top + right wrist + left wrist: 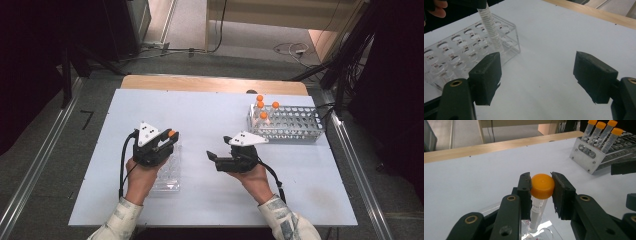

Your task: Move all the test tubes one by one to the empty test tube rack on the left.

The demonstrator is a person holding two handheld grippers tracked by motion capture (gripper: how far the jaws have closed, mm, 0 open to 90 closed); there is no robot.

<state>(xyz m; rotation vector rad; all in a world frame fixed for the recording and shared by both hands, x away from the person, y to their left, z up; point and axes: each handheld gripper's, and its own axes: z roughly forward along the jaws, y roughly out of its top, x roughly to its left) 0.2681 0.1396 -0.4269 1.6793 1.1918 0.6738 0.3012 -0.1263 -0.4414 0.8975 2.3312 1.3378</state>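
On the white desk (210, 115), an orange-capped tube (542, 187) stands upright with its cap pinched between the left tongs (541, 192), its lower end in the clear plastic rack (461, 52). The right tongs (536, 75) hover spread and empty just beside that rack; a metal rack (290, 125) of capped tubes stands well apart.

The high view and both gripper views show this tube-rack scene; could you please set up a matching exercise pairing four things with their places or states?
Things:
1. left gripper
2. right gripper
3. metal rack
4. clear plastic rack

States or places:
A. holds four orange-capped tubes
B. jaws open, nothing between them
C. shut on the held tube
D. lies under the left gripper, the held tube's lower end in one of its holes

Pairs: 1-C, 2-B, 3-A, 4-D
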